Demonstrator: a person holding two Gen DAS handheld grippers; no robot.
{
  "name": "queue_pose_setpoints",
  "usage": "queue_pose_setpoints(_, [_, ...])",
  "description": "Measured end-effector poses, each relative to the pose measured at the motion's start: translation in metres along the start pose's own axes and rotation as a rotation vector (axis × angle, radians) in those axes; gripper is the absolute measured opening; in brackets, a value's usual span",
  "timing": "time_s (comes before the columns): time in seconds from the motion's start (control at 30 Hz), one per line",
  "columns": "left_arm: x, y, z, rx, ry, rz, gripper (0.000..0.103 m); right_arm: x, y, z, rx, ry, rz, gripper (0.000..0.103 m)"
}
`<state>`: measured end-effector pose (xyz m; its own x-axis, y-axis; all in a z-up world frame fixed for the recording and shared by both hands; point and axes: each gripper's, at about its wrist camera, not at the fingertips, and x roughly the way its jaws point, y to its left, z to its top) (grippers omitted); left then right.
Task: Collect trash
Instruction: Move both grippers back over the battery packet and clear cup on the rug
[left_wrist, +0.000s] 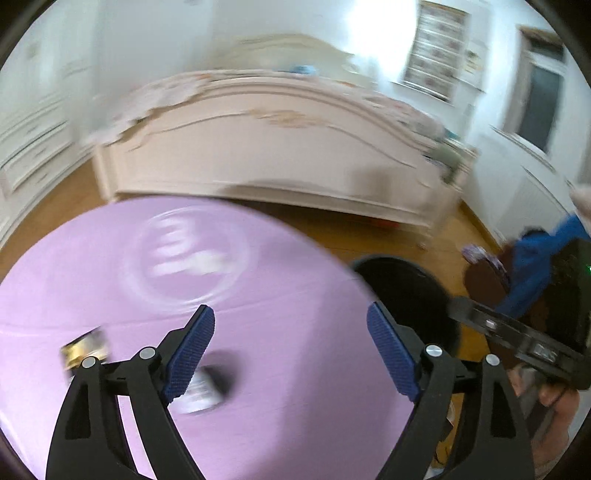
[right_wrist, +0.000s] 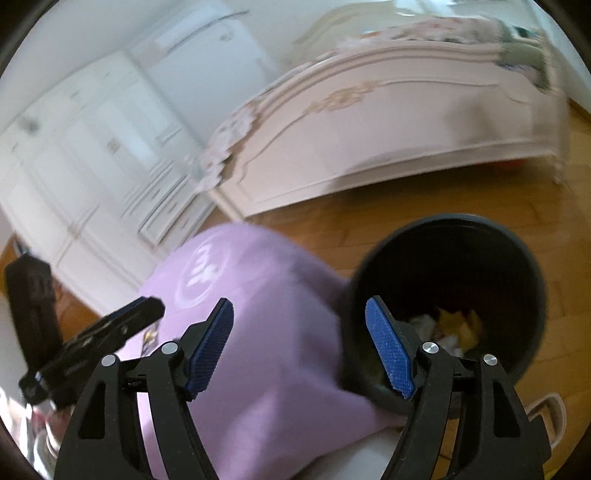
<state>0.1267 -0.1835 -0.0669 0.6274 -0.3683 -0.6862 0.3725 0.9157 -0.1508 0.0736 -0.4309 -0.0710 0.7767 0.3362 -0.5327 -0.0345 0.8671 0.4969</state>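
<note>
My left gripper (left_wrist: 291, 350) is open and empty above a round table with a lilac cloth (left_wrist: 280, 266). A blurred white and black wrapper (left_wrist: 207, 387) lies on the cloth just under its left finger. A yellow and black wrapper (left_wrist: 85, 349) lies further left. My right gripper (right_wrist: 299, 345) is open and empty over the cloth edge (right_wrist: 266, 332) and a black bin (right_wrist: 454, 236). The bin holds yellow and white trash (right_wrist: 454, 326). The bin also shows in the left wrist view (left_wrist: 402, 280), right of the table.
A cream bed footboard (left_wrist: 266, 155) stands behind the table on a wooden floor (right_wrist: 332, 229). White wardrobes (right_wrist: 92, 166) line the left wall. The other gripper shows at the left edge of the right wrist view (right_wrist: 92, 332). Both views are motion-blurred.
</note>
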Motion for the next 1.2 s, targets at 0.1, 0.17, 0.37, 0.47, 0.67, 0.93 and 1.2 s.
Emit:
queue_pose_setpoints(0.1, [-0.01,0.048,-0.007,-0.081,0.006,0.068,0.085,0.017,0.037,-0.005,-0.075,0.042,0.026,0.074])
queue_pose_setpoints(0.17, [-0.013,0.074,-0.014,-0.12,0.02,0.114,0.086,0.027,0.058,-0.009,-0.119,0.068,0.037,0.074])
queue_pose_setpoints(0.37, [-0.014,0.132,-0.034,-0.195,0.075,0.2,0.086,0.064,0.116,-0.027,-0.243,0.154,0.047,0.074])
queue_pose_setpoints(0.47, [-0.015,0.139,-0.039,-0.197,0.084,0.195,0.086,0.077,0.134,-0.035,-0.287,0.185,0.037,0.074])
queue_pose_setpoints(0.67, [-0.007,0.144,-0.051,-0.18,0.114,0.174,0.086,0.097,0.16,-0.047,-0.354,0.249,0.025,0.074])
queue_pose_setpoints(0.93, [0.002,0.141,-0.052,-0.139,0.124,0.207,0.093,0.123,0.174,-0.062,-0.436,0.352,-0.019,0.074])
queue_pose_setpoints(1.2, [0.011,0.135,-0.052,-0.057,0.143,0.286,0.086,0.135,0.182,-0.061,-0.488,0.373,-0.066,0.074])
